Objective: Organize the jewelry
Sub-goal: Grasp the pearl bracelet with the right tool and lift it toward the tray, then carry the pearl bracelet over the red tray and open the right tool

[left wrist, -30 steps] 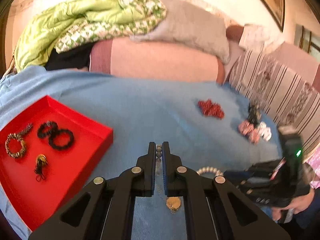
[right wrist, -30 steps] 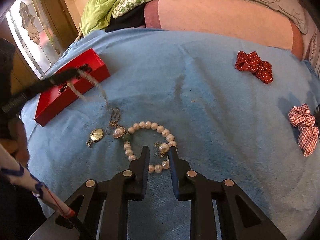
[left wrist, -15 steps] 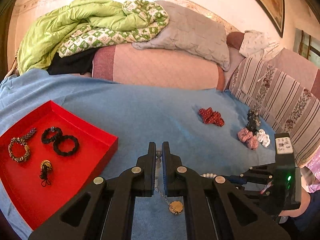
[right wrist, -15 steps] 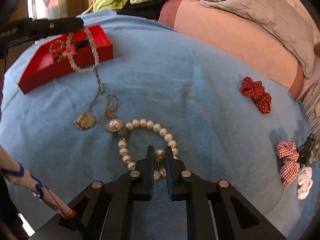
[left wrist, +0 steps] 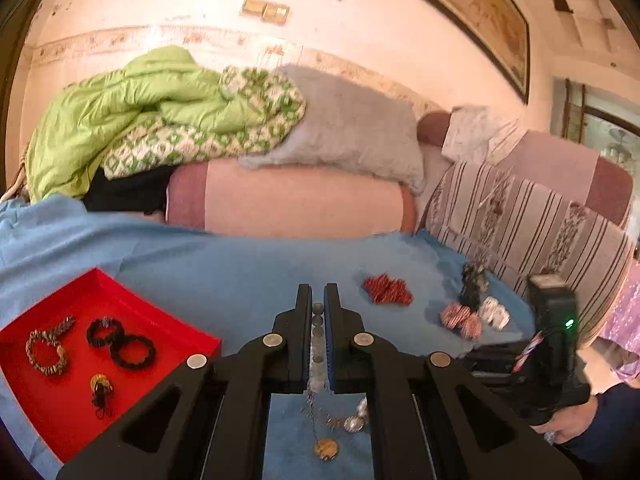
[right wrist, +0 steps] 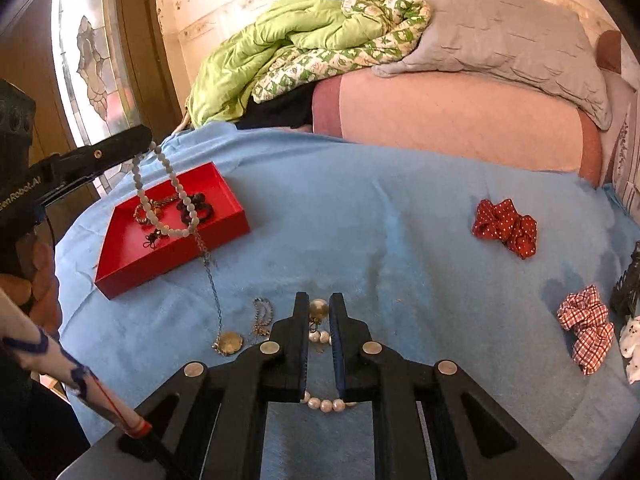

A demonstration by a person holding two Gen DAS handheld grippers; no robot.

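Observation:
My left gripper (left wrist: 318, 308) is shut on a grey bead necklace (left wrist: 318, 334) and holds it up above the blue bedcover; its chain and gold pendant (left wrist: 326, 449) hang down. From the right wrist view the necklace (right wrist: 170, 200) dangles from the left gripper (right wrist: 146, 140) near the red tray (right wrist: 132, 256), pendant (right wrist: 229, 343) touching the cover. My right gripper (right wrist: 320, 312) is shut on a pearl bracelet (right wrist: 324, 404), pinching its large pearl charm (right wrist: 319, 307). The red tray (left wrist: 76, 404) holds several bracelets.
A red scrunchie (right wrist: 506, 227), a checked scrunchie (right wrist: 586, 330) and other hair items (left wrist: 474, 280) lie on the blue cover to the right. A small chain (right wrist: 262, 316) lies by the pendant. Pillows and a green quilt (left wrist: 160, 116) pile at the back.
My left gripper has lifted the bead necklace higher, drawing chain and pendant off the cover. My right gripper closed on the pearl bracelet and has begun raising it.

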